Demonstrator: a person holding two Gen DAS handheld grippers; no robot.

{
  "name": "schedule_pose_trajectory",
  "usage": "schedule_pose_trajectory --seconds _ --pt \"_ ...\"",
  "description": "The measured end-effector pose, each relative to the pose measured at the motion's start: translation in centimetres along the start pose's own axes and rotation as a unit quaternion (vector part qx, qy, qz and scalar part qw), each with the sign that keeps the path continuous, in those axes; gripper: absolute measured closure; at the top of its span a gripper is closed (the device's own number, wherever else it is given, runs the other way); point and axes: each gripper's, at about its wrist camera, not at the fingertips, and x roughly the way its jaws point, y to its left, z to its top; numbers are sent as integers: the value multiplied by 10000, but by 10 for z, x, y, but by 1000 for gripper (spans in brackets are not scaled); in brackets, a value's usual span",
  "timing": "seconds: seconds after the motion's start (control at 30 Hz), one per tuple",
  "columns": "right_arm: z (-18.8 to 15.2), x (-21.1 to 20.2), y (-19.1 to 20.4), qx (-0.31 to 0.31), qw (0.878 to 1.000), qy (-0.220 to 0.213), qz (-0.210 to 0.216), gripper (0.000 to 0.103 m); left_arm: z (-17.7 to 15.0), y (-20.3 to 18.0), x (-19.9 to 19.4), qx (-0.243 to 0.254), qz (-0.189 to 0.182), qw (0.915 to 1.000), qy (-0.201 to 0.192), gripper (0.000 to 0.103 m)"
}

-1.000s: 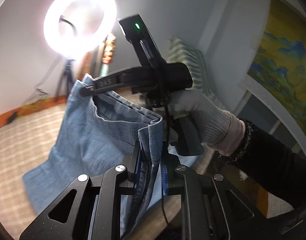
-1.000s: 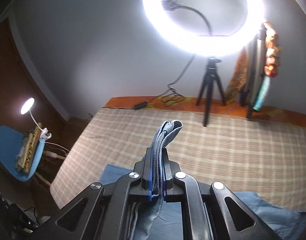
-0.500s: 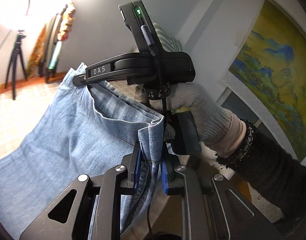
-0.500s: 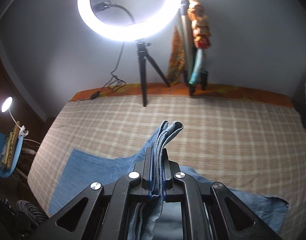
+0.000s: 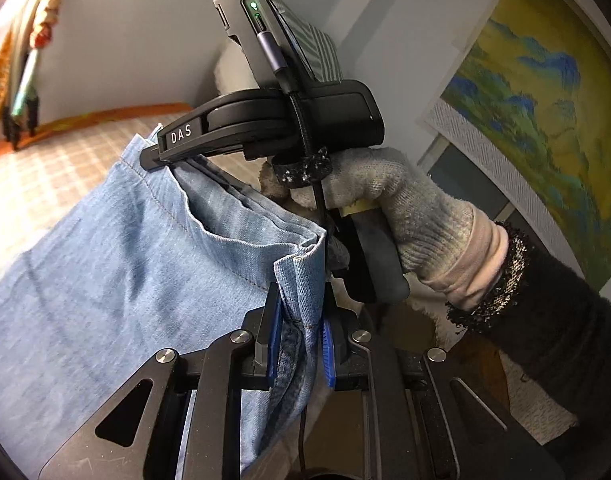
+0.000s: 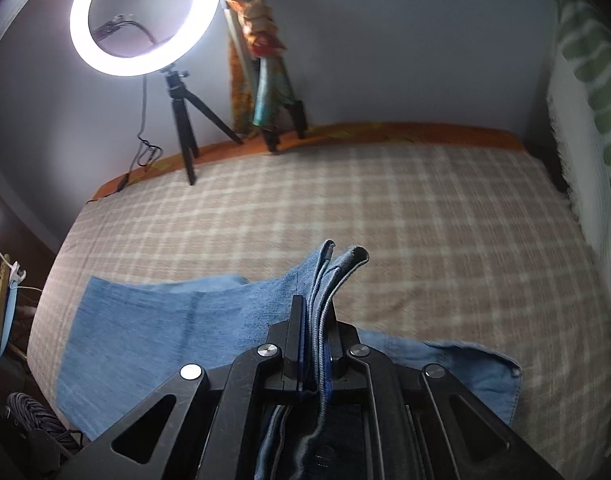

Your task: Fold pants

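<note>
Both grippers are clamped on the pants (image 5: 117, 280), a pair of light blue jeans held up by one hemmed edge above the bed (image 6: 425, 208). In the left wrist view the left gripper (image 5: 298, 344) has its blue-padded jaws closed on a bunched corner of that edge, and the right gripper (image 5: 153, 158), held in a gloved right hand (image 5: 389, 204), pinches the same edge further along, its jaws shut on the cloth. The edge runs between the two sets of jaws, so its long axis lies from gripper to gripper, and the rest of the denim falls away from that line down to the bed. In the right wrist view several layers of denim stand up between the closed jaws, and the lower part of the pants lies spread on the bed's checked cover just below the grippers. Neither hand is nearer; each already holds its own end. The bed's far side meets a grey wall, where a lit ring light (image 6: 145, 16) stands on a tripod, and a landscape painting (image 5: 545, 112) hangs on the wall behind the gloved hand.
</note>
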Motion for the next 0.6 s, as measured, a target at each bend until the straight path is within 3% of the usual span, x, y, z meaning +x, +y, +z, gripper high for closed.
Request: schedule_pose_trajectory --seconds 0.1,0.2,0.37,0.43,0.5,0.53,0.6 --pt "-9 11 -18 80 9999 86 -40 99 -3 2 13 28 -3 9999 169 88" --pt "-18 23 -30 126 9998 174 -55 99 -7 -1 18 -4 41 9994 358 79" --pt "-30 39 -43 188 9994 274 -30 97 -17 3 -5 -217 36 9980 591 75" --pt "-31 38 -50 337 9990 269 -108 80 -24 5 -22 -149 92 9981 583 74" --pt "-32 30 -58 479 9984 175 -231 75 -34 11 -49 -107 318 9983 486 68" --pt "-33 24 -61 496 9982 117 -314 67 -40 16 -68 -109 439 9981 414 60" --pt "-31 12 -66 545 9976 11 -420 65 -47 26 -93 -124 714 9969 294 58"
